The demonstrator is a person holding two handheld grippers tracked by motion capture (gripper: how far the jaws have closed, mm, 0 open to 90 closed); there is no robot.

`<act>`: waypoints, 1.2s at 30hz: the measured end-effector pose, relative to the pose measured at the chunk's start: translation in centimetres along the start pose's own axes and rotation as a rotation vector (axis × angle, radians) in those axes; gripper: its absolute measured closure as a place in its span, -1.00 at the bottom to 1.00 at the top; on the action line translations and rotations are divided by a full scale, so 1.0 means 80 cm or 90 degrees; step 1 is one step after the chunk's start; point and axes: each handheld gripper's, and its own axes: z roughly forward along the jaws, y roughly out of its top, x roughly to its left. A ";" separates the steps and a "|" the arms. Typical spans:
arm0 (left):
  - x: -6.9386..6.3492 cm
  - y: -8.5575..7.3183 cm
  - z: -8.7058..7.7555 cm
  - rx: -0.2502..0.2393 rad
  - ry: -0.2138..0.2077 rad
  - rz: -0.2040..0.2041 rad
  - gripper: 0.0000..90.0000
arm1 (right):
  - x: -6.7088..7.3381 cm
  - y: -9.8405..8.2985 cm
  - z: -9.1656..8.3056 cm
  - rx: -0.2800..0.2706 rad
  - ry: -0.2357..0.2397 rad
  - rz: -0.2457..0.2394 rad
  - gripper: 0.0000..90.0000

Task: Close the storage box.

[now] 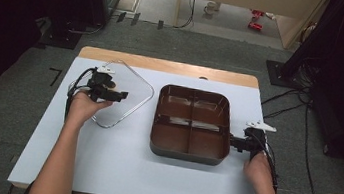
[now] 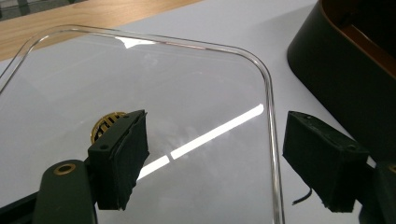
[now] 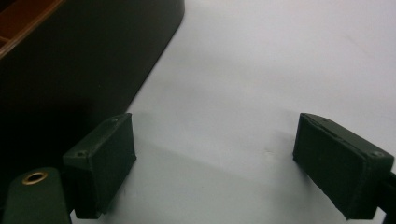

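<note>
A clear plastic lid (image 1: 133, 88) with rounded corners lies flat on the white table, left of a dark brown tray (image 1: 188, 153) divided into compartments. My left gripper (image 1: 120, 95) hovers over the lid's near side. In the left gripper view its jaws straddle the lid's (image 2: 187, 88) raised rim, one inside it and one outside. The pads stand apart from the rim, so my left gripper (image 2: 217, 163) is open. The tray's dark wall (image 2: 336, 70) rises just beyond. My right gripper (image 1: 235, 143) rests by the tray's right wall (image 3: 84, 60). Nothing sits between the open jaws of my right gripper (image 3: 215, 163).
The white table top (image 1: 115, 165) has a wooden strip (image 1: 174, 68) along its far edge. Beyond it are grey floor, cables and dark stands. The tray's compartments look bare.
</note>
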 end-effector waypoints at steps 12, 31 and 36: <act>0.038 -0.001 0.022 -0.003 0.052 -0.032 -0.40 | 0.000 0.000 0.000 -0.001 -0.001 0.000 -0.72; 0.054 -0.020 0.056 0.020 0.083 -0.055 -0.02 | 0.000 0.000 0.000 -0.001 -0.001 0.000 -0.72; 0.047 -0.020 0.058 0.023 0.109 -0.034 0.18 | 0.000 0.000 0.000 -0.001 -0.001 0.000 -0.72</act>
